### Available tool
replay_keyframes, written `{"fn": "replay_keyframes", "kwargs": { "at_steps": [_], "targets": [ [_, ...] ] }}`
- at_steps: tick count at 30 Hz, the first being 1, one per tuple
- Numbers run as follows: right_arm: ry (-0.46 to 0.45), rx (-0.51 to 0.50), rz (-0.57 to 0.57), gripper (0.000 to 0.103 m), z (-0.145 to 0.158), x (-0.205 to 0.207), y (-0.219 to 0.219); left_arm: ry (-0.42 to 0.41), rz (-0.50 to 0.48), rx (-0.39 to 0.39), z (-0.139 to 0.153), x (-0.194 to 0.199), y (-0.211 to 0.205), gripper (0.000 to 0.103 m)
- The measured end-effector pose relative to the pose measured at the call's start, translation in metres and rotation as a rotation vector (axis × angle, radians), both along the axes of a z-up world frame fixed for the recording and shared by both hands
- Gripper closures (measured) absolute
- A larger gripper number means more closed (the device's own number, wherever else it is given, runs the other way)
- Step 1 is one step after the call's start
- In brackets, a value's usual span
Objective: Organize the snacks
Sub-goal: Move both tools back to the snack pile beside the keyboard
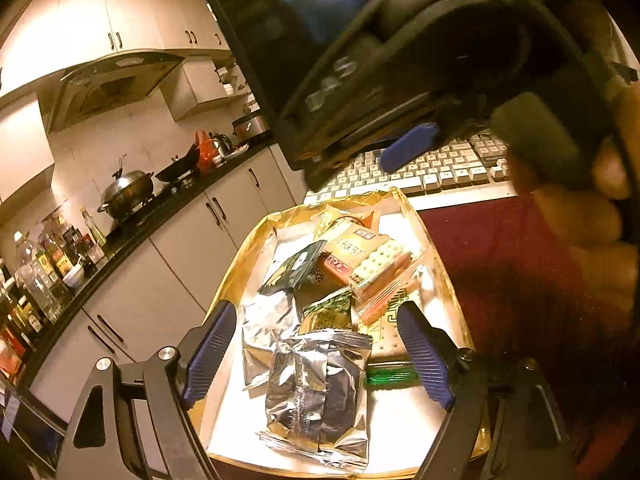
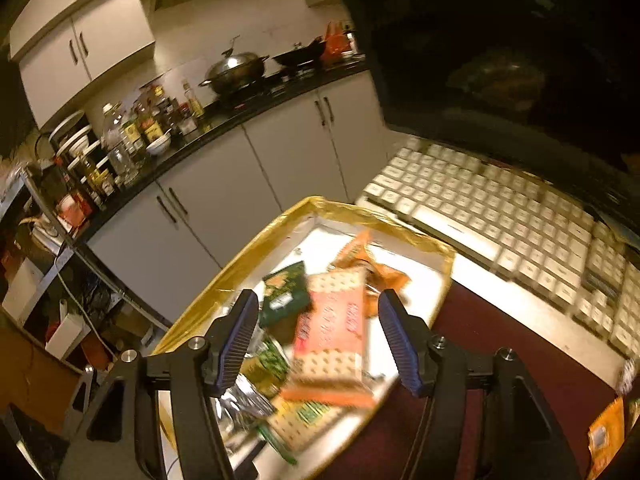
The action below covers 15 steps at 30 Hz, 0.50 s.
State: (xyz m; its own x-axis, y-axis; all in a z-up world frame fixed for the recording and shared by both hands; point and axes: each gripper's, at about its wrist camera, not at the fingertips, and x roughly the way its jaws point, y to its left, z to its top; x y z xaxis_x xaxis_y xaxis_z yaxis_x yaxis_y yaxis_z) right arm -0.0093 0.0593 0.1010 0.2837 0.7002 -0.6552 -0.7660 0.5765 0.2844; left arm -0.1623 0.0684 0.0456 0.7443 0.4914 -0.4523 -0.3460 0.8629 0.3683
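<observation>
A gold-rimmed tray [image 1: 240,264] with a white floor holds several snack packets. In the left wrist view my left gripper [image 1: 318,356] hangs open over its near end, and a silver foil packet [image 1: 320,392] lies below between the fingers, untouched. Farther in lie a pink cracker packet [image 1: 372,268] and a dark packet [image 1: 296,268]. Above the tray's far end, a hand holds my right gripper; one blue pad [image 1: 408,148] shows. In the blurred right wrist view my right gripper [image 2: 318,344] is open above the pink cracker packet [image 2: 332,320] in the tray [image 2: 224,280], not touching it.
A white keyboard [image 1: 440,168] [image 2: 500,216] lies just behind the tray, in front of a dark monitor [image 1: 272,40]. The table has a dark red cloth [image 2: 520,360]; an orange packet [image 2: 606,436] lies on it at the right. A kitchen counter with pots and bottles [image 1: 52,264] runs along the left.
</observation>
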Motion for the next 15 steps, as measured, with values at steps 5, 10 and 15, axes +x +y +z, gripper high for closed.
{"fn": "replay_keyframes", "kwargs": {
  "at_steps": [5, 10, 15],
  "targets": [
    [0.028, 0.022, -0.073, 0.037, 0.001, 0.002, -0.040, 0.006, -0.001, 0.022, 0.002, 0.003, -0.009, 0.014],
    [0.050, 0.056, -0.160, 0.037, 0.004, 0.005, -0.088, 0.004, -0.020, 0.042, 0.009, 0.009, -0.022, 0.014],
    [0.078, 0.105, -0.266, 0.037, 0.005, 0.012, -0.143, 0.008, -0.072, 0.024, 0.016, 0.015, -0.039, 0.013]
  ]
}}
